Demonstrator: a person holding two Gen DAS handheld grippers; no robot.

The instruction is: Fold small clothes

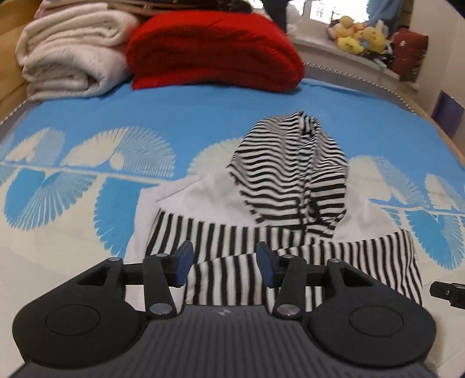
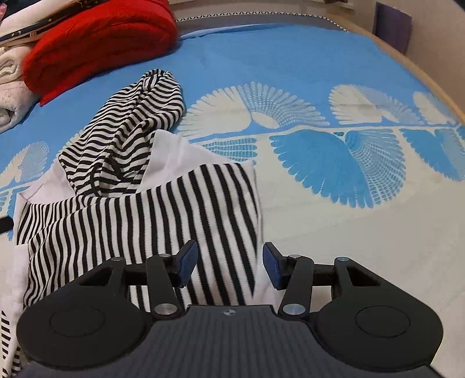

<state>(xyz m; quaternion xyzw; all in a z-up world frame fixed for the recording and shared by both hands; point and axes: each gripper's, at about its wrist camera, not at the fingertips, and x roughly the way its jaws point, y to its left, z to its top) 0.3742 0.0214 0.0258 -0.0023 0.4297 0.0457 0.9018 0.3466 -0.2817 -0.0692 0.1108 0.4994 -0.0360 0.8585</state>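
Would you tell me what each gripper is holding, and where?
Nothing: left gripper and right gripper both stand open above the striped garment.

the work surface is a bed (image 2: 334,52) under a blue cover with white fan motifs (image 2: 319,151). a grey edging with a zigzag trim (image 1: 363,80) runs along its far side, inside a wood frame (image 2: 430,84). at the head lie a folded cream blanket (image 1: 69,55) and a folded red blanket (image 1: 212,52), side by side and touching. beyond, a pale ledge (image 1: 328,48) carries yellow plush toys (image 1: 360,37) beneath a bright window (image 1: 322,11). a purple panel (image 2: 392,26) stands against the beige wall (image 2: 436,43).
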